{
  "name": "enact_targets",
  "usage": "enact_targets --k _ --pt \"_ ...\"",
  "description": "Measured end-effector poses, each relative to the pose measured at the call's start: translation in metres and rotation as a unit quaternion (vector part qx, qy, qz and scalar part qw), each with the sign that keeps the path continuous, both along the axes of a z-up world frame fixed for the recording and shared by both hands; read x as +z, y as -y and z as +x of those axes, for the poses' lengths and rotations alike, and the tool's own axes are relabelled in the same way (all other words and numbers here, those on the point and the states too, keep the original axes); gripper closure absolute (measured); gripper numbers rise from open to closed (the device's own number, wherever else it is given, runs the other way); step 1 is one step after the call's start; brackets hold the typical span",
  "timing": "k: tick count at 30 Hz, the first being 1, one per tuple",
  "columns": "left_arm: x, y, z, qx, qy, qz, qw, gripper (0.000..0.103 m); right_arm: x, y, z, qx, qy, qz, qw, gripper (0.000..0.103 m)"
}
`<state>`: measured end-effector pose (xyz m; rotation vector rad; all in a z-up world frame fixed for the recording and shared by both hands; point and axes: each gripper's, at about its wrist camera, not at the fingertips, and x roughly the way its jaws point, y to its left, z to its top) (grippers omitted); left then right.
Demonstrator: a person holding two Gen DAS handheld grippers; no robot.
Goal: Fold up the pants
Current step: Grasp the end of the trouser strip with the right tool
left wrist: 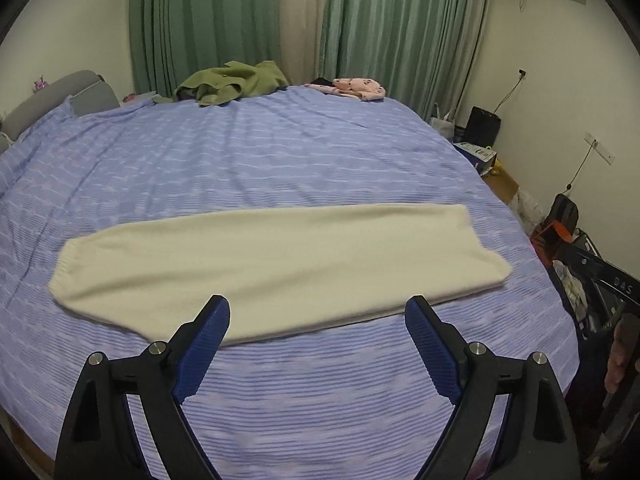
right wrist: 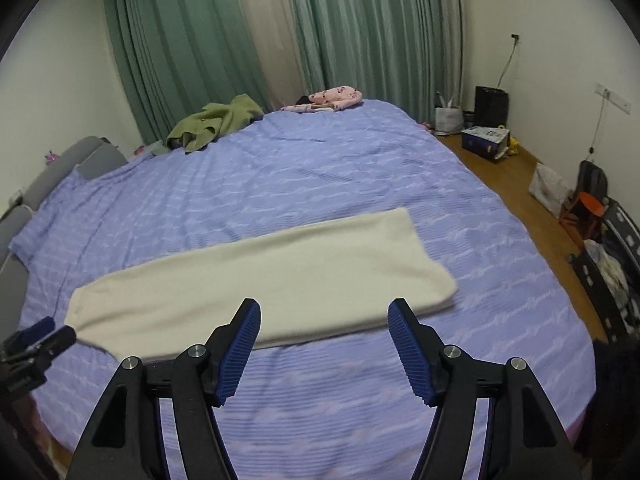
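Note:
Cream pants (left wrist: 272, 268) lie flat on the blue striped bedspread (left wrist: 280, 160), folded lengthwise into one long strip, cuffs at the left and waist end at the right. They also show in the right wrist view (right wrist: 272, 284). My left gripper (left wrist: 318, 312) is open and empty, held above the strip's near edge. My right gripper (right wrist: 324, 314) is open and empty, also above the near edge. The tip of the left gripper (right wrist: 40, 340) shows at the right wrist view's left edge, beside the cuff end.
A green garment (left wrist: 232, 84) and a pink garment (left wrist: 352, 88) lie at the far edge of the bed. Green curtains (right wrist: 180, 48) hang behind. Boxes, bags and a small orange stool (right wrist: 584, 212) stand on the wooden floor (right wrist: 512, 176) at the right.

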<state>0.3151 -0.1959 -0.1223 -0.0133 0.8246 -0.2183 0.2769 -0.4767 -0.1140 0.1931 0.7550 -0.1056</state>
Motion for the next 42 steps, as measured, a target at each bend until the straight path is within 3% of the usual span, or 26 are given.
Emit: enact_targets --k 8,14,16,19,24,28,34,38,39,40,42 --pt "-0.029 0.136 0.040 -0.044 -0.015 0.009 0.9989 0.013 -0.045 0.109 0.050 0.029 -0.013 0.020 0.999 0.036" --pt "-0.077 0.200 0.086 -0.075 -0.031 0.030 0.9963 0.013 -0.102 0.162 0.099 0.030 -0.030 0.037 0.998 0.036" --pt "-0.095 0.214 0.095 -0.078 -0.041 0.040 0.9953 0.013 -0.128 0.178 0.115 0.023 -0.046 0.063 0.997 0.036" --pt "-0.115 0.226 0.102 -0.080 -0.053 0.047 0.9943 0.013 -0.158 0.195 0.131 0.009 -0.059 0.109 0.992 0.036" --pt "-0.141 0.233 0.104 -0.080 -0.080 0.057 0.9920 0.013 -0.198 0.202 0.150 -0.009 -0.066 0.146 0.987 0.037" --pt "-0.150 0.236 0.104 -0.079 -0.091 0.058 0.9910 0.013 -0.238 0.208 0.157 -0.027 -0.114 0.192 0.974 0.054" --pt "-0.156 0.243 0.108 -0.079 -0.106 0.047 0.9901 0.013 -0.257 0.216 0.137 -0.016 -0.113 0.275 0.955 0.054" --pt "-0.156 0.250 0.110 -0.085 -0.115 0.042 0.9888 0.013 -0.266 0.221 0.141 0.008 -0.123 0.289 0.950 0.054" --pt "-0.156 0.252 0.110 -0.087 -0.116 0.040 0.9886 0.013 -0.266 0.222 0.144 0.012 -0.129 0.290 0.948 0.059" --pt "-0.155 0.254 0.110 -0.089 -0.117 0.038 0.9884 0.013 -0.265 0.221 0.146 0.020 -0.137 0.285 0.948 0.075" --pt "-0.152 0.258 0.110 -0.093 -0.115 0.036 0.9884 0.013 -0.256 0.222 0.143 0.026 -0.145 0.286 0.947 0.087"
